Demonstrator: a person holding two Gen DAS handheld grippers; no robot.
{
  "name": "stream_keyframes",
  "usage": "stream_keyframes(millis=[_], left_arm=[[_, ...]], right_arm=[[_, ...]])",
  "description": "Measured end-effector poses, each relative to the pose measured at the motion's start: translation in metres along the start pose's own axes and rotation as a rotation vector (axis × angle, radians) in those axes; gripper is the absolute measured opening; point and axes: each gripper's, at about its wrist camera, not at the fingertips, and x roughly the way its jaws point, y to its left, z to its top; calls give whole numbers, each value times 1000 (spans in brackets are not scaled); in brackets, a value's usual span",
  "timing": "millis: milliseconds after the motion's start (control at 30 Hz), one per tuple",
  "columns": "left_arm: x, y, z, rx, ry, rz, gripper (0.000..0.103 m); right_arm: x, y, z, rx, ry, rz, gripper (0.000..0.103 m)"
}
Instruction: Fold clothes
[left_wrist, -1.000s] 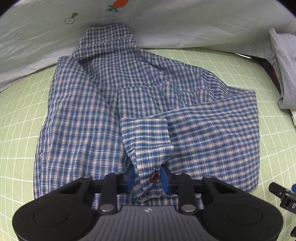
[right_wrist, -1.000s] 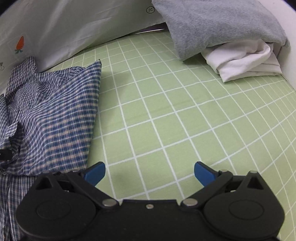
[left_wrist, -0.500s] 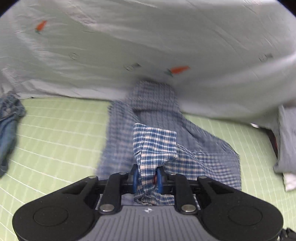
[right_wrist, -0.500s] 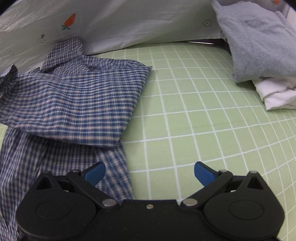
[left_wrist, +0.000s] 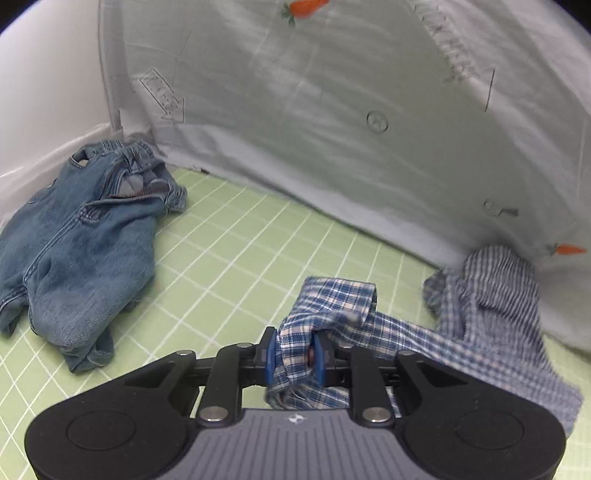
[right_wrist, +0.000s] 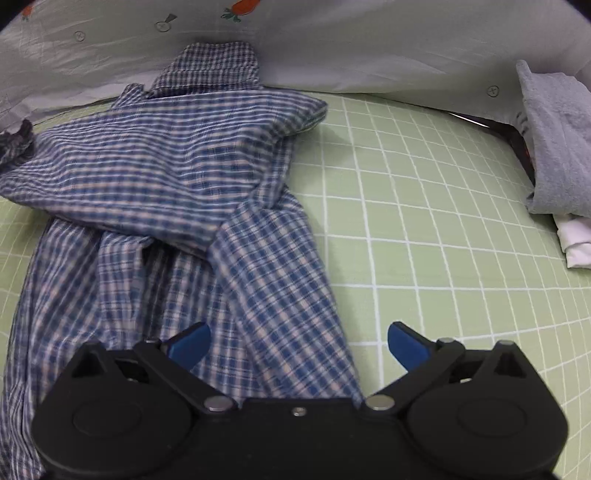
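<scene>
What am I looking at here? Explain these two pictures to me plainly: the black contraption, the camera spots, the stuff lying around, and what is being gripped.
No robot here: a person holds a hand tool in each hand, each with two blue-tipped fingers and a wide-angle camera looking forward along them. The black shape at the bottom of each picture is that tool.

One picture comes from the left gripper. Its pads press on the cuff of a plaid shirt, though its jaws are opening at this moment. The sleeve trails off to the right. To the left lie crumpled jeans.

The other picture comes from the right gripper. It is open and holds nothing, hovering over the shirt's lower edge. At the far right sits a grey garment on top of a white one.

Everything rests on a green checked mat, with a pale printed sheet behind.
</scene>
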Motion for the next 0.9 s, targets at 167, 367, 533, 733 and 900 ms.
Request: stream_keyframes(millis=[167,367,533,733,900], left_arm=[[-21,-9,-22,48,9,-69,75],[-82,-44,-65,117,11,-128,87],[-134,-71,-118,139,45,-148,89],[-181,-93,-181,168,67,-110,89],[-212,-94,-217,161,83,-67,89]], right_arm=[[-23,9,-17,-50,-36,-11,103],[-44,-20,-47,-3,-56,-18,103],[-48,-50,-85,4,-24,-11,103],[-47,-74,-125,-40,26,2,96],[-46,-89,-142,-45,52,56,71]])
